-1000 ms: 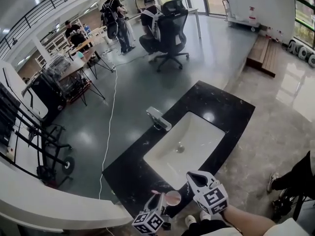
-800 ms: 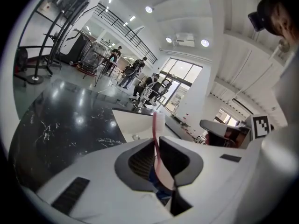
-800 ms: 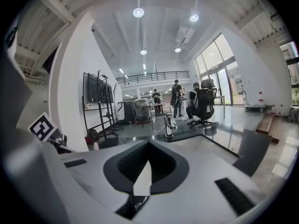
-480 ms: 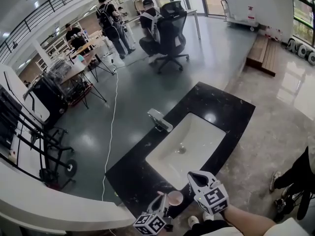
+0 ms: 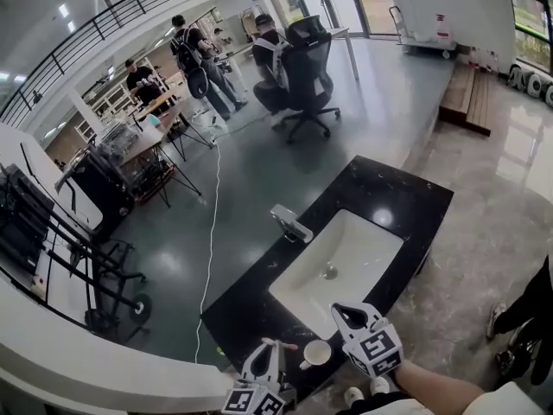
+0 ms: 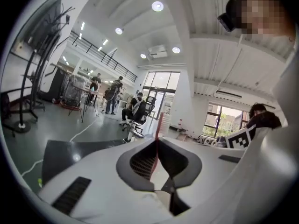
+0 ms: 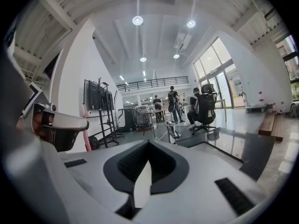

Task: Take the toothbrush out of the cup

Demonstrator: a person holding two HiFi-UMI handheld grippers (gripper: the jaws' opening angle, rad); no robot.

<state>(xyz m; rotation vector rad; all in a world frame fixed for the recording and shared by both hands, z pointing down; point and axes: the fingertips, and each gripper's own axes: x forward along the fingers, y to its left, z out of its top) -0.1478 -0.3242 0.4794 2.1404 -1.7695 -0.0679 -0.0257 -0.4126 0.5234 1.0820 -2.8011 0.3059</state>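
My left gripper (image 5: 268, 347) is shut on a thin pink toothbrush (image 5: 282, 345) and holds it just left of the white cup (image 5: 317, 354), clear of the rim. The cup stands on the black counter (image 5: 389, 188) at its near edge. In the left gripper view the toothbrush (image 6: 160, 125) rises straight up from between the shut jaws of that gripper (image 6: 156, 146). My right gripper (image 5: 344, 312) hovers right of the cup, apart from it. Its jaws (image 7: 148, 153) are shut with nothing in them. The right gripper view also shows the left gripper (image 7: 58, 125) with the pink toothbrush (image 7: 86, 134).
A white sink (image 5: 341, 266) is set in the counter, with a chrome faucet (image 5: 291, 223) at its far left side. Beyond lie a grey floor, a white cable (image 5: 210, 232), an office chair (image 5: 307, 59) and several people at tables.
The toothbrush stood in the cup a second ago. My left gripper has drawn it up and to the left, out of the cup. The right gripper has barely moved.
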